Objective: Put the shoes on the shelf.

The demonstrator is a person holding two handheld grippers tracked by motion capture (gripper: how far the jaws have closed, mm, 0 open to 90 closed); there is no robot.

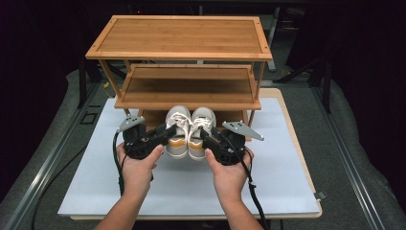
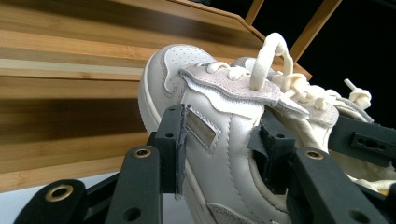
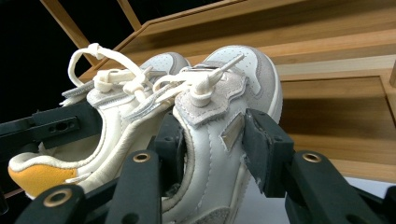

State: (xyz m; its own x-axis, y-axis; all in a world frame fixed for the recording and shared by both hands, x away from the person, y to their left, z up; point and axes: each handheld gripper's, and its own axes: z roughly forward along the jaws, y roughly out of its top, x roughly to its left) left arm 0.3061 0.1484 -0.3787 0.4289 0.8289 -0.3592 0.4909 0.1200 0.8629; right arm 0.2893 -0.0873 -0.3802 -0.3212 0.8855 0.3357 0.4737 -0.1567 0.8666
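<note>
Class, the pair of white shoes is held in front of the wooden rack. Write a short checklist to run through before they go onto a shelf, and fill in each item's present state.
1. Left gripper clamps the left shoe at its side wall: ok.
2. Right gripper clamps the right shoe the same way: ok.
3. Shoes side by side, toes toward the rack: ok.
4. Middle shelf free of other things: ok.
5. Laces tucked away: not ok, loops stand loose on top.
6. Soles clear of the white mat: cannot tell.
</note>
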